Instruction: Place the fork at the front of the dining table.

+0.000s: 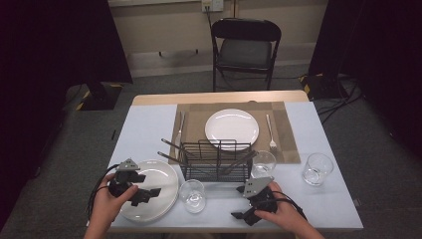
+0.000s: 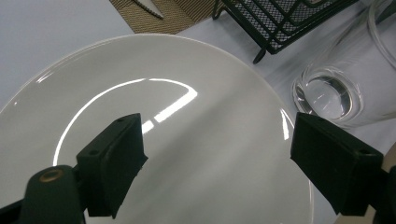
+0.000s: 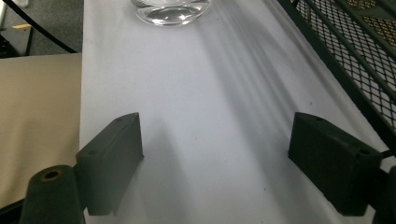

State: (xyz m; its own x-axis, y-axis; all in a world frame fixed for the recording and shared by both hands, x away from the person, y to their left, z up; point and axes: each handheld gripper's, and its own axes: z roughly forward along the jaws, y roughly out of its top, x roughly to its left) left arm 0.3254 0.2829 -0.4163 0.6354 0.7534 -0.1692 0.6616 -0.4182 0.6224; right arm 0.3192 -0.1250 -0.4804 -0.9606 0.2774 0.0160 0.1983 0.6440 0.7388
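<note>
My left gripper hovers open over a white plate at the table's front left. In the left gripper view the plate spreads under the wide-apart jaws of the left gripper, which hold nothing. A clear glass stands just right of the plate and appears as the glass at that view's right. My right gripper is open near the front edge, right of that glass. Seen in its own view, the right gripper holds nothing above bare white cloth.
A black wire rack with utensils stands mid-table, with its mesh close beside my right gripper. Behind it a second plate, a knife and a fork lie on a brown placemat. Two more glasses stand right.
</note>
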